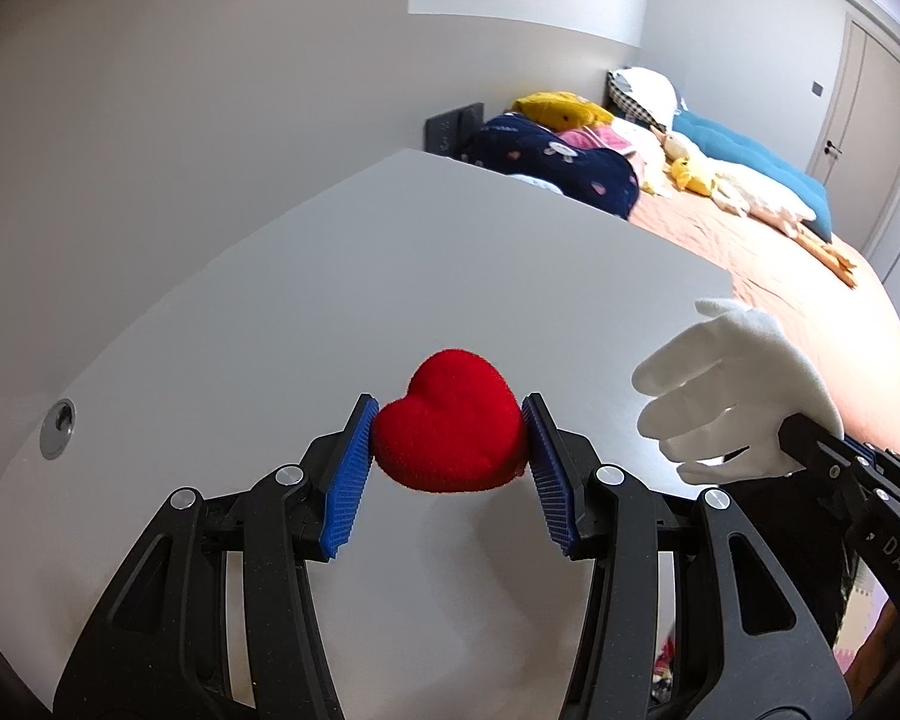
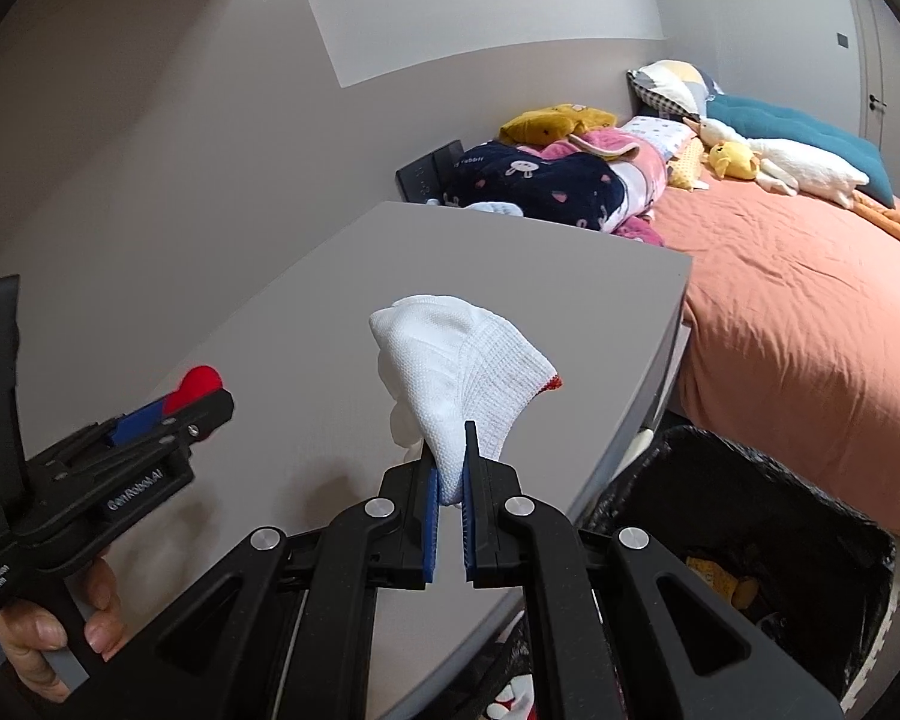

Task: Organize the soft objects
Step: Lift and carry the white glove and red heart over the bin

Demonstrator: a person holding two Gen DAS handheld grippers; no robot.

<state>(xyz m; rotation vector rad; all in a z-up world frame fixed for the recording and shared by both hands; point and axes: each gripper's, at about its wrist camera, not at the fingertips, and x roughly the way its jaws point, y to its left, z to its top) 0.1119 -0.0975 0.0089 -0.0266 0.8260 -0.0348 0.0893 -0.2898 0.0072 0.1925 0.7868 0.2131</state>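
A red plush heart (image 1: 450, 426) is held above the grey table (image 1: 390, 252), squeezed between the blue pads of my left gripper (image 1: 449, 427). In the right wrist view the same heart (image 2: 197, 385) peeks past the left gripper (image 2: 168, 408) at the left. My right gripper (image 2: 450, 462) is shut on the cuff of a white knitted glove (image 2: 450, 372), which hangs above the table (image 2: 306, 312). The left wrist view shows that glove (image 1: 732, 390) at the right, fingers spread, with the right gripper (image 1: 810, 438) behind it.
A bed with an orange cover (image 2: 798, 324) lies beyond the table, piled with a navy blanket (image 2: 534, 180), pillows and plush toys (image 2: 774, 162). A black-lined bin (image 2: 750, 546) stands by the table's right edge. A hand (image 2: 48, 630) grips the left tool's handle. A cable grommet (image 1: 59, 427) sits in the tabletop.
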